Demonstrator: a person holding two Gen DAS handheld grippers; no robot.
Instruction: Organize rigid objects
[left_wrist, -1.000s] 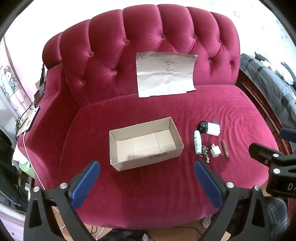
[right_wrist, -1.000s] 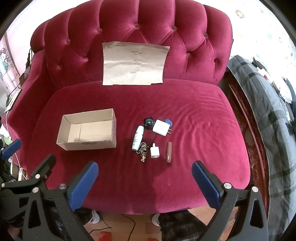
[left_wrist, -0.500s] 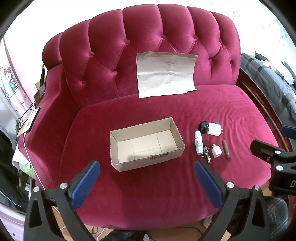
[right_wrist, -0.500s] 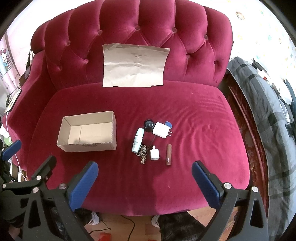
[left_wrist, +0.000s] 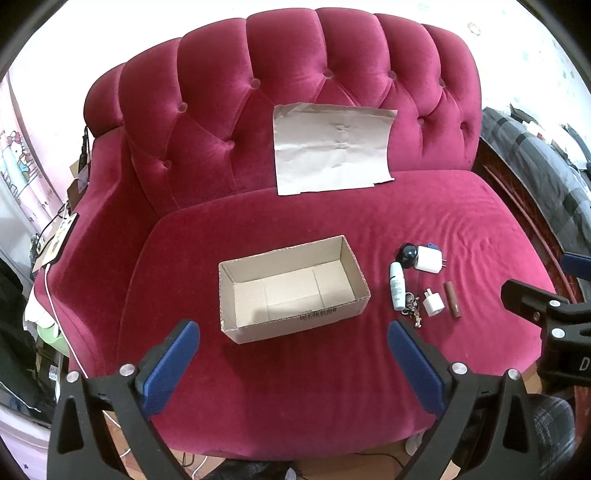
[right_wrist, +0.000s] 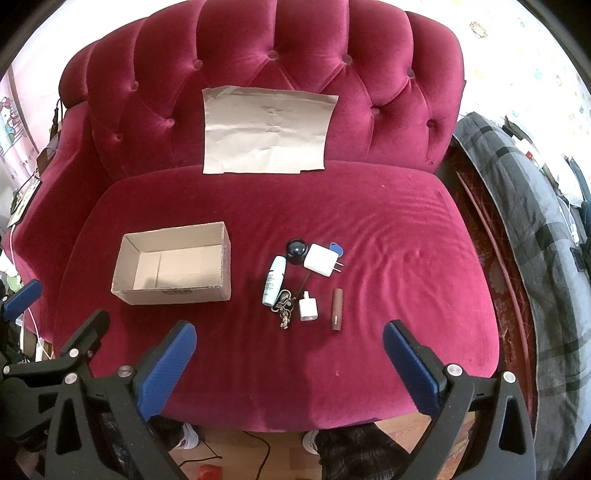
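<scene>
An open, empty cardboard box (left_wrist: 291, 286) (right_wrist: 173, 264) lies on the red sofa seat. To its right is a cluster: a white bottle (right_wrist: 274, 279), a large white charger (right_wrist: 322, 259), a small white charger (right_wrist: 307, 310), a brown tube (right_wrist: 336, 308), a black round object (right_wrist: 296, 248), a blue tag (right_wrist: 335, 248) and a keychain (right_wrist: 283, 311). My left gripper (left_wrist: 291, 334) is open and empty, held in front of the box. My right gripper (right_wrist: 290, 334) is open and empty, in front of the cluster.
A sheet of brown paper (left_wrist: 332, 147) leans on the tufted sofa back (left_wrist: 207, 122). A grey plaid blanket (right_wrist: 535, 236) lies to the right. Cables and clutter (left_wrist: 48, 251) are at the left. The wooden floor (right_wrist: 258, 450) shows below the seat's front edge.
Both grippers have drifted slightly; the box and cluster sit a little differently in view. No object on the seat has moved.
</scene>
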